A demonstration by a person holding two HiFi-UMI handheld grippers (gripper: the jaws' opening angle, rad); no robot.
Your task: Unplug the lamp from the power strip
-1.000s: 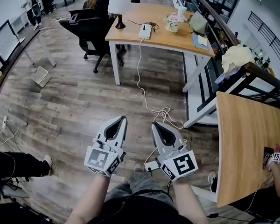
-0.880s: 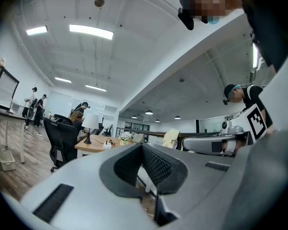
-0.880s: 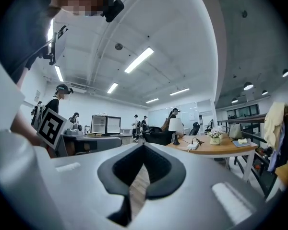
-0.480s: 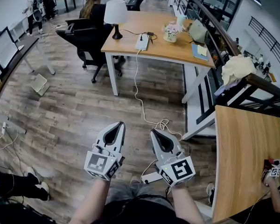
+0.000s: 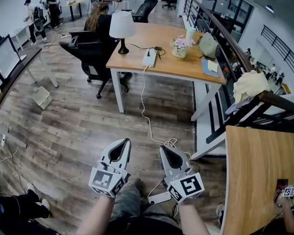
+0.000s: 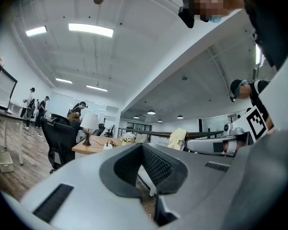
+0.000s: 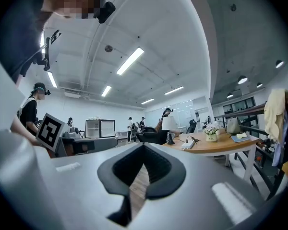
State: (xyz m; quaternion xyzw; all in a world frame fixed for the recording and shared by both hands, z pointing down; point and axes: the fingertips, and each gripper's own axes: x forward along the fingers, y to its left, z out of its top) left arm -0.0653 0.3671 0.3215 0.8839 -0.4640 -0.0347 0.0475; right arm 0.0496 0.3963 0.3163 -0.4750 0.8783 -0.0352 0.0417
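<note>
In the head view the left gripper (image 5: 126, 141) and the right gripper (image 5: 162, 148) are held side by side low over the wooden floor (image 5: 73, 116), each with its fingers clenched tip to tip and nothing between them. Well apart from them, farther up the view, stands a wooden counter (image 5: 186, 67). The lamp (image 5: 121, 26), with a white shade and dark base, sits at its far left corner. The white power strip (image 5: 149, 58) lies near the counter's near edge, just beside the lamp. A dark cord runs from the lamp's base toward the strip's far end. A white cable (image 5: 143, 104) hangs from the strip over the near edge down to the floor. A flower pot (image 5: 180, 47) stands further right on the counter. The left gripper view shows its fingers pressed together and empty, with the lamp and strip small on the distant counter beyond the tips. The right gripper view likewise shows its fingers closed on nothing, floor showing through the gap behind the tips, with the lamp and strip far off.
</note>
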